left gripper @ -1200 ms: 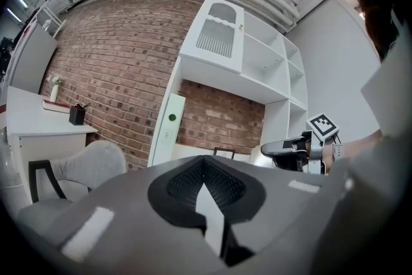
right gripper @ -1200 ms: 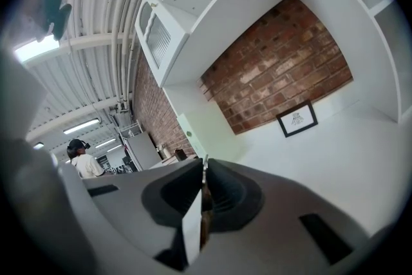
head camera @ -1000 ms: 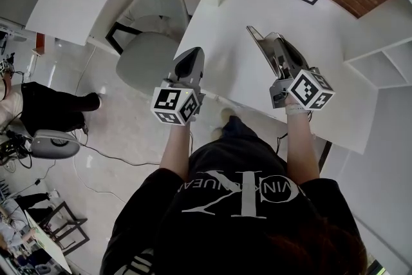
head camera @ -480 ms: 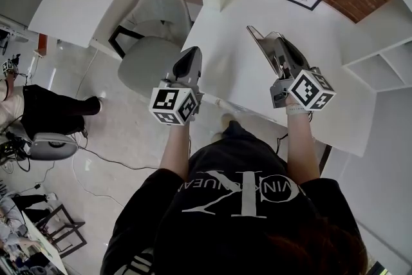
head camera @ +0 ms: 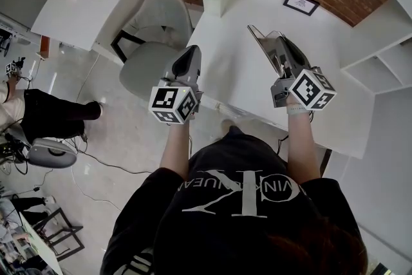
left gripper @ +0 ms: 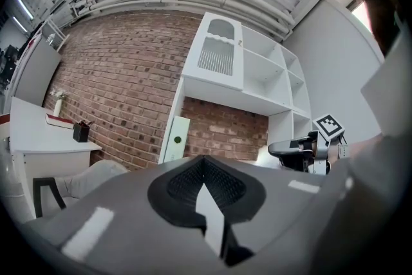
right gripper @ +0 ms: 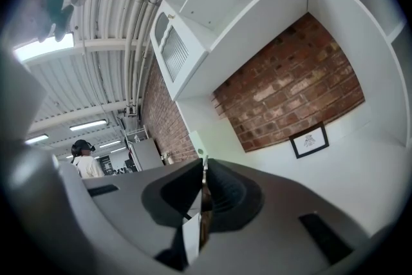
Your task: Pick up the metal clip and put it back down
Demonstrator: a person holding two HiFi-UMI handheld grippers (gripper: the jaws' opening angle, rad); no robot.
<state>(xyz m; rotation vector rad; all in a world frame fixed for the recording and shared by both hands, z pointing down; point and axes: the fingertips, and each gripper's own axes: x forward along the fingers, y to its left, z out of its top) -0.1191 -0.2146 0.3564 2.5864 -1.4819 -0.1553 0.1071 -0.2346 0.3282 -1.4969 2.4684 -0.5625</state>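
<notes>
Over the tabletop (head camera: pixel 232 77), left hand-held gripper (head camera: pixel 192 51) and right hand-held gripper (head camera: pixel 253 29) hover clenched, empty; metal clip nowhere in sight

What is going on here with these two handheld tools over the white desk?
A person stands at a white desk with a pair of tongs in each hand. The right tongs are shut on a thin metal clip and appear to hold it up over the desk, so it has not been put down. The left tongs are shut on nothing, near the desk's edge.
</notes>
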